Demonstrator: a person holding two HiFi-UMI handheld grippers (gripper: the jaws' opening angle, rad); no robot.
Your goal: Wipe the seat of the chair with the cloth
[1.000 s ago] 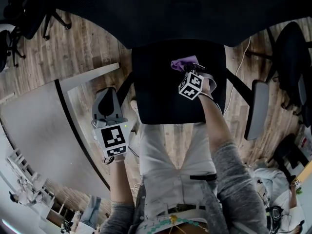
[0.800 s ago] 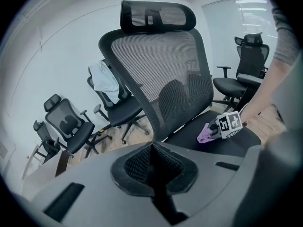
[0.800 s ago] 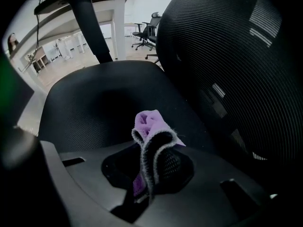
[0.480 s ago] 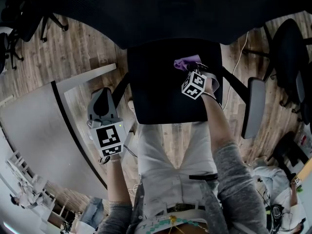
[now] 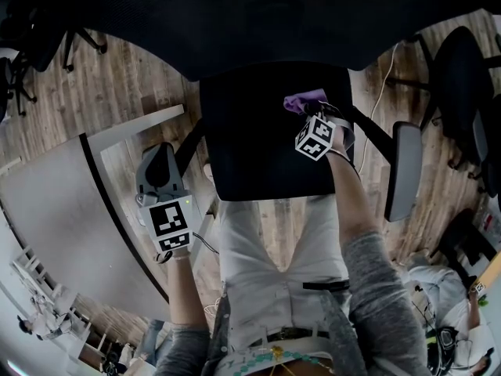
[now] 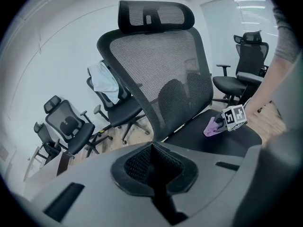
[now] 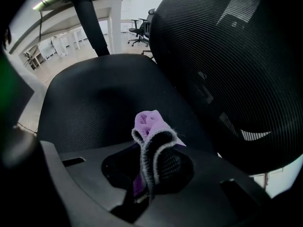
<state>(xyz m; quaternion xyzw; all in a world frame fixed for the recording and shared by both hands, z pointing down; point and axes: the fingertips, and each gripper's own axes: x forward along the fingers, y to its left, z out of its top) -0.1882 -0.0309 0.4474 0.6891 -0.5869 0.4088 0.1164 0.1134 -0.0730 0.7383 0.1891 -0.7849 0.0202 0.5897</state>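
Two hand-held grippers are in view, one on each side of a black office chair.

1. At far left, a white table (image 5: 63, 210) stands on the wood floor (image 5: 133, 77).
2. The left gripper (image 6: 152, 167) is held off the left edge of the chair, above the floor beside the table edge. Its jaws are closed against each other with nothing between them. Its camera faces the mesh backrest (image 6: 161, 70) and headrest (image 6: 156, 15), with other office chairs (image 6: 66, 126) along the wall behind.
3. The seat (image 5: 250, 147) lies at centre, directly ahead of the person's legs (image 5: 274, 249).
4. The right gripper (image 7: 147, 174) is positioned over the rear right part of the seat, close to the backrest. Its jaws are clamped on a purple cloth (image 7: 149, 122), which is folded and stands out past the jaw tips. Seen from the left gripper view, the free end of the cloth appears to touch the seat surface.
5. At right, the grey armrest pad (image 5: 403, 171) stands clear of the seat edge.
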